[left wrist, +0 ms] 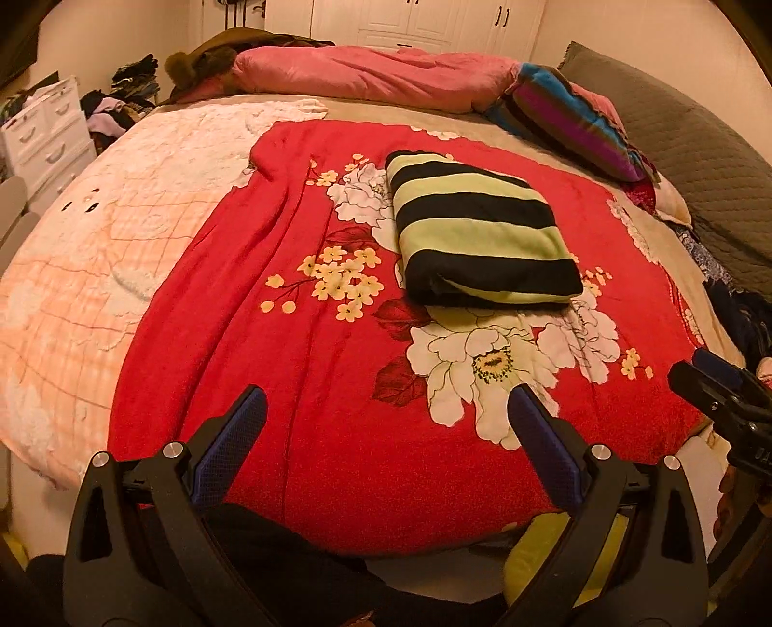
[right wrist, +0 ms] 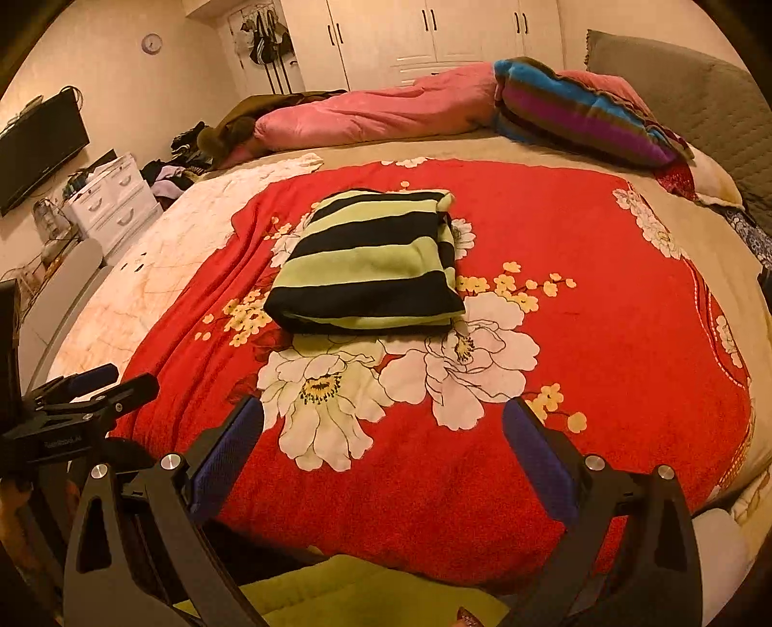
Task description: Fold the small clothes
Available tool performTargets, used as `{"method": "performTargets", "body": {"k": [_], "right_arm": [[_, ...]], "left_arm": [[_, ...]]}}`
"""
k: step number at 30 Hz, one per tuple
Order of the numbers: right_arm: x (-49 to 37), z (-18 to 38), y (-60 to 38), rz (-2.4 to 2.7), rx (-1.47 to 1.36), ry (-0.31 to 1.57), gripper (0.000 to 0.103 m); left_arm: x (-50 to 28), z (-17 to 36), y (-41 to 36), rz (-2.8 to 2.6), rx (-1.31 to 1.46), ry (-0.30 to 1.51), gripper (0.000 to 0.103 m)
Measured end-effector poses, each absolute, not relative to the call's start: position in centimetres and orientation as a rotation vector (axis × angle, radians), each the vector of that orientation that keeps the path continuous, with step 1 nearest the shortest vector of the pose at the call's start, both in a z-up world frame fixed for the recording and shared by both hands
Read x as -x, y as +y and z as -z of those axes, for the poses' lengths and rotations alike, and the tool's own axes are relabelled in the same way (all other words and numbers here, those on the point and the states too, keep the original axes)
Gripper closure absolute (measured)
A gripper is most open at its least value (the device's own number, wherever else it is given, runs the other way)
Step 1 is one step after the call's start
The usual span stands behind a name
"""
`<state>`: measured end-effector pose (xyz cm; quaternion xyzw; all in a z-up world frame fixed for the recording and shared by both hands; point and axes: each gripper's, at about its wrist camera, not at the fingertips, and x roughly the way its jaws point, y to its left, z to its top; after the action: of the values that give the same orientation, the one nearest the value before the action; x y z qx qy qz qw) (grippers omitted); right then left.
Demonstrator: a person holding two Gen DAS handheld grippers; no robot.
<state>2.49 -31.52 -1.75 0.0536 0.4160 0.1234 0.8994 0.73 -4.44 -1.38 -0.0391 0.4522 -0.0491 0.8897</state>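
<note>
Room: a warmly lit bedroom; I see white wardrobe doors (right wrist: pixel 434 34) on the far wall, a white drawer unit (right wrist: pixel 113 197) on the left and a dark television (right wrist: pixel 36 149) mounted on the left wall.
Bed: a wide bed covered by a red floral blanket (left wrist: pixel 299 366), with a pale peach blanket (left wrist: pixel 96 251) lying beside it on the left.
Far edge of bed: a pink quilt (left wrist: pixel 376 77) rolled along the back, a bright striped blanket (left wrist: pixel 569 115) bunched next to it, and a grey quilted headboard (left wrist: pixel 685 144) on the right.
Garment: a folded striped sweater (left wrist: pixel 477 231), black and pale green bands, lies flat as a neat rectangle near the middle of the red blanket, on the white flower print.
Left tool (left wrist: pixel 386 443): my blue-padded fingers stand wide apart, holding nothing, above the near edge of the bed, well apart from the sweater.
Right tool (right wrist: pixel 383 448): also spread wide and empty, above the near edge, short of the sweater.
Near foreground: yellow-green fabric (right wrist: pixel 347 593) shows below the tools.
</note>
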Motion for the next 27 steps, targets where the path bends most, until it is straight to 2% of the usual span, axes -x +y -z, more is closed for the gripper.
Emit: {"method": "performTargets", "body": {"k": [27], "right_arm": [[-2.27,2.03,-31.29,-0.255,-0.099,0.860,0.004]], "left_arm": [[-0.83,1.44,-4.67,0.096,0.072,0.945,0.009]]}}
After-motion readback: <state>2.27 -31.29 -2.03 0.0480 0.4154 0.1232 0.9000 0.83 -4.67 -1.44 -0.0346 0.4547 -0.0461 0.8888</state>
